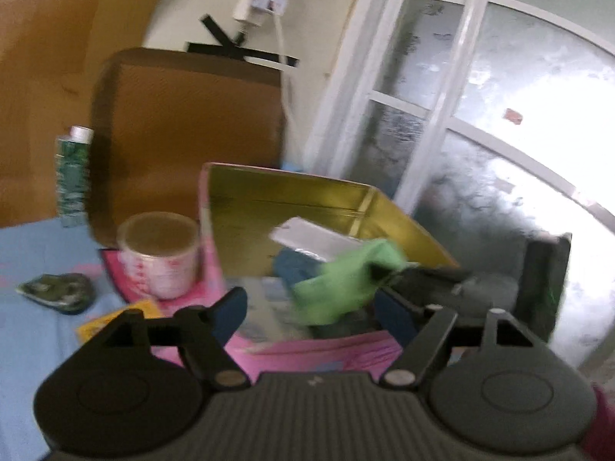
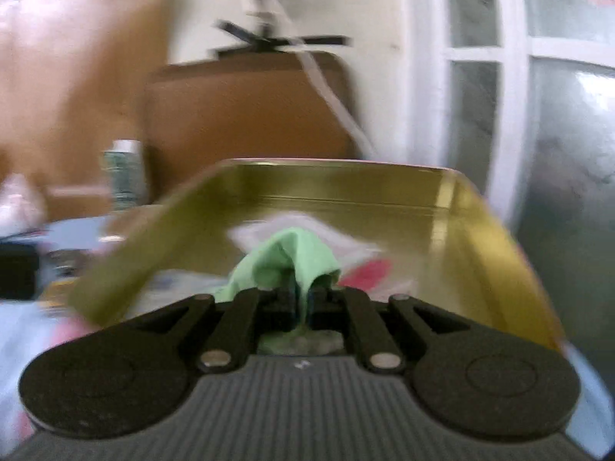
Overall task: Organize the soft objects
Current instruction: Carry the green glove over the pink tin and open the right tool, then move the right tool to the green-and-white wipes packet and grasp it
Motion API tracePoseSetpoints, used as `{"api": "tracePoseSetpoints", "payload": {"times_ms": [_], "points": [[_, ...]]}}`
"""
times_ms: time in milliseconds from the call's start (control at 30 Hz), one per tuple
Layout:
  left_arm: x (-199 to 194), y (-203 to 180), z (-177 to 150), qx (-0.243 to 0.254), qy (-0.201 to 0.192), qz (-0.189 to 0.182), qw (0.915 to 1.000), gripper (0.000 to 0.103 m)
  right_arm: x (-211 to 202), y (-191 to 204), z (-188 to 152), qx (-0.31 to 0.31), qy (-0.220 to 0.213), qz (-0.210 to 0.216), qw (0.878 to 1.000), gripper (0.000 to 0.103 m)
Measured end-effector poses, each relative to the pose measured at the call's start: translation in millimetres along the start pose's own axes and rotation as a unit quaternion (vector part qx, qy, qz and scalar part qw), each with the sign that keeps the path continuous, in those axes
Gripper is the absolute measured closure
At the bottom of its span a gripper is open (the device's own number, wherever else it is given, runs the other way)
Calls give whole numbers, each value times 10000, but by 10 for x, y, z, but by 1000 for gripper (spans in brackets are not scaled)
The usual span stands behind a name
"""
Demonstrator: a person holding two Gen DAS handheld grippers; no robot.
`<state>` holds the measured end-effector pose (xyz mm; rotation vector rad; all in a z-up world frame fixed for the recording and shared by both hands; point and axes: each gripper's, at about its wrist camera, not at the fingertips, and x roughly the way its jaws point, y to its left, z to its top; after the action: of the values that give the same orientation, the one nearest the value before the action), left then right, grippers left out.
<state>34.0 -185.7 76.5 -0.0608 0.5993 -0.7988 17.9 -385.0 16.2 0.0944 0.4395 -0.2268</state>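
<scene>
Surface: light blue cloth-covered table (image 1: 34,330), with a pink mat (image 1: 307,353) under the tin.
Room: cream wall, white-framed frosted window (image 1: 480,123), brown cardboard sheet (image 1: 184,134) leaning behind the table, black tape and a white cable on the wall (all blurred).
Tin: gold-lined open box (image 2: 480,238), pink outside, holding white and red items too smeared to name.
Green cloth (image 2: 284,257): was pinched over the tin's open front, hanging in a bunch.
Right gripper (image 2: 301,303): was clenched on the green cloth, fingers nearly together with fabric between them.
Left gripper (image 1: 311,307): jaws stood apart, nothing between the pads, cloth just ahead of its right finger.
Left view only: clear round tub (image 1: 159,253) with pink print, green patterned bottle (image 1: 73,176), dark green lump (image 1: 57,292), yellow packet (image 1: 115,317), blue fabric (image 1: 296,269) in the tin, the right gripper seen from the side.
Right view only: the pinch itself, close up (left view showed just the cloth's outer side).
</scene>
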Motion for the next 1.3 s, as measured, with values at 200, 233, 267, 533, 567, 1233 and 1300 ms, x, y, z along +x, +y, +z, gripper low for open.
{"api": "tracePoseSetpoints", "payload": {"times_ms": [200, 233, 267, 533, 567, 1233, 1300], "points": [[-402, 385, -148, -130, -241, 386, 9989, 22, -43, -320, 105, 864, -115, -344, 9956, 28], [-491, 493, -208, -179, -278, 492, 9982, 22, -141, -296, 82, 924, -384, -442, 9940, 28], [-562, 598, -264, -230, -292, 604, 9975, 22, -229, -258, 57, 952, -585, -531, 9923, 28], [-1218, 1586, -763, -831, -418, 2242, 9701, 22, -545, 428, 202, 794, -1378, 471, 9861, 29], [-1272, 1672, -810, -973, -452, 2342, 9663, 22, -524, 646, 224, 545, -1275, 852, 9867, 29], [-1615, 1984, -1053, -1751, -1332, 2013, 9545, 21, 1298, 3950, 214, -1254, 1790, 2858, 9331, 33], [-1605, 1996, -1050, -1764, -1335, 2000, 9545, 21, 1234, 3984, 202, -1605, 1775, 2826, 9289, 44]]}}
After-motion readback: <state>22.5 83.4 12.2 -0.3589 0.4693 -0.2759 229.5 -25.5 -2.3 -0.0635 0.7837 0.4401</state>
